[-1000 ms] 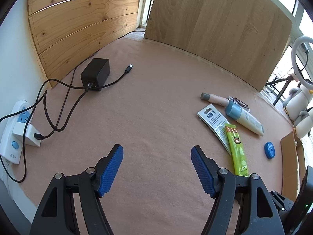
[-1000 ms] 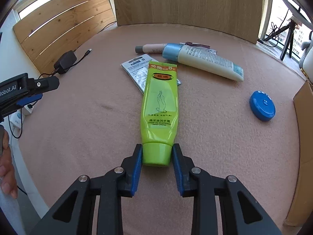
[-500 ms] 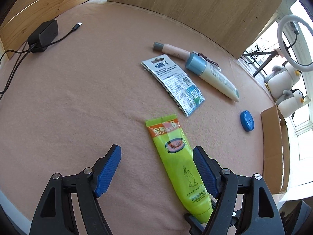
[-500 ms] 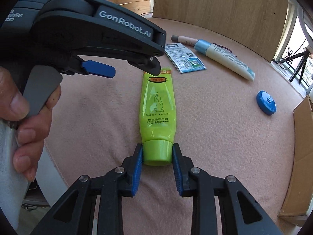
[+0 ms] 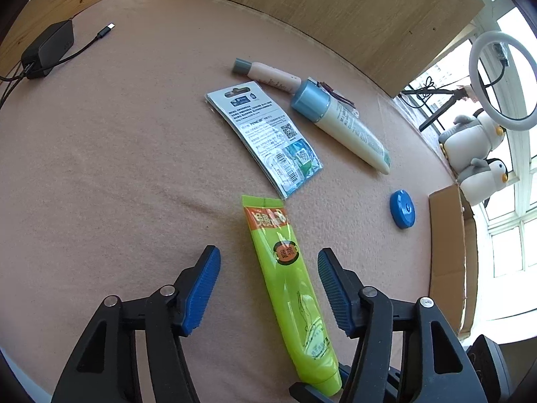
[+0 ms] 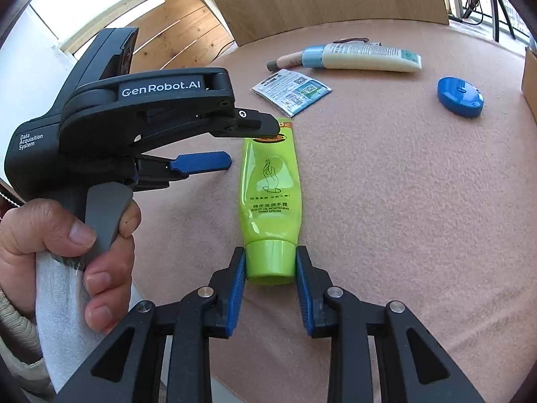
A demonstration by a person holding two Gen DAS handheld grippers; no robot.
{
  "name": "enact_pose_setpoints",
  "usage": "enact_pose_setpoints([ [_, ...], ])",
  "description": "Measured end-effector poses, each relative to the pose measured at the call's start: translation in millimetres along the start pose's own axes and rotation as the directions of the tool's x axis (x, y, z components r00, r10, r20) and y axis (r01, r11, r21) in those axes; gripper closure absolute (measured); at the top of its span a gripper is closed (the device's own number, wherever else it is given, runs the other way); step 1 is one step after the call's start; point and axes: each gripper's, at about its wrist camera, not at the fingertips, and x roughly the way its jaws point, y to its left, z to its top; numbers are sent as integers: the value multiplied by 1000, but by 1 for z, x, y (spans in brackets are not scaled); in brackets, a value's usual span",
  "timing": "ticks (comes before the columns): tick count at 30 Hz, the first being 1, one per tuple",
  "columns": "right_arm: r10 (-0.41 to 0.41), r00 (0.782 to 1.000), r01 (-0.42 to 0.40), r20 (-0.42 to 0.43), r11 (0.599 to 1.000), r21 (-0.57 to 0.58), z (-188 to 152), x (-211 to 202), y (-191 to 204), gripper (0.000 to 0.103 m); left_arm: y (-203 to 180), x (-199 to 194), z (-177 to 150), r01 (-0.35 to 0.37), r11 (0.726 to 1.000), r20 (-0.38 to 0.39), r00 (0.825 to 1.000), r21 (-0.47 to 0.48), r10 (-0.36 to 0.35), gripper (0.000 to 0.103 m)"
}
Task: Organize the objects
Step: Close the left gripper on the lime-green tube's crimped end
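While the right gripper (image 6: pixel 270 267) pinches the green tube's (image 6: pixel 270 181) cap, the left gripper (image 5: pixel 268 285), half-open and just narrowing, should straddle its flat far end squarely before squeezing.

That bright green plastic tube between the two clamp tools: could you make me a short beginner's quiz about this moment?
1. True or false: the right gripper is shut on the cap of the bright green plastic tube.
2. Which lies nearest the tube's flat crimped end? A) round blue disc B) flat printed packet C) black power adapter
3. Fill in: the left gripper, whose jaws have just been closing, has its blue pads standing ____ of the tube.

Key: 1 true; 2 B; 3 clear.
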Motion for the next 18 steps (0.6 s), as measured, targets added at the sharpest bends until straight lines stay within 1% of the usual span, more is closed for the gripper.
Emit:
enact_pose_setpoints([
  [1,1,1000,-1,2,1000,-1,0,0,0,77,-5,3,1,4,1000,-8,1000,11,-4,55],
  [2,3,1000,-3,4,1000,-1,-3,0,2,77,-9,6,2,5,1000,-13,1000,24,-5,59],
  [4,-3,1000,3,3,1000,-17,-3,0,3,77,-15,8,3,-6,999,-13,1000,47,7,70],
  [8,-50,999,50,-3,995,-83,-2,2,10,77,-19,10,6,-6,999,-6,1000,50,6,72],
  [9,-74,997,73,-7,991,-113,-2,2,14,77,-19,9,7,-8,999,-4,1000,53,9,74],
  [10,-99,995,96,-13,984,-149,-1,4,19,77,-20,9,8,-14,998,0,1000,58,14,80],
  [11,-127,992,122,-17,975,-185,1,4,23,77,-21,8,8,-19,998,2,1000,60,19,81],
  [13,-198,980,187,-19,949,-254,0,7,33,76,-24,8,9,-27,997,7,1000,72,27,89],
  [15,-287,958,269,-7,906,-327,-2,11,43,75,-22,5,11,-21,997,6,1000,68,20,90],
  [16,-318,948,298,0,887,-352,-2,13,46,71,-22,6,11,-17,997,3,1000,69,17,90],
  [18,-359,933,338,20,857,-389,-1,16,51,66,-24,6,13,-16,997,-1,1000,76,16,90],
])
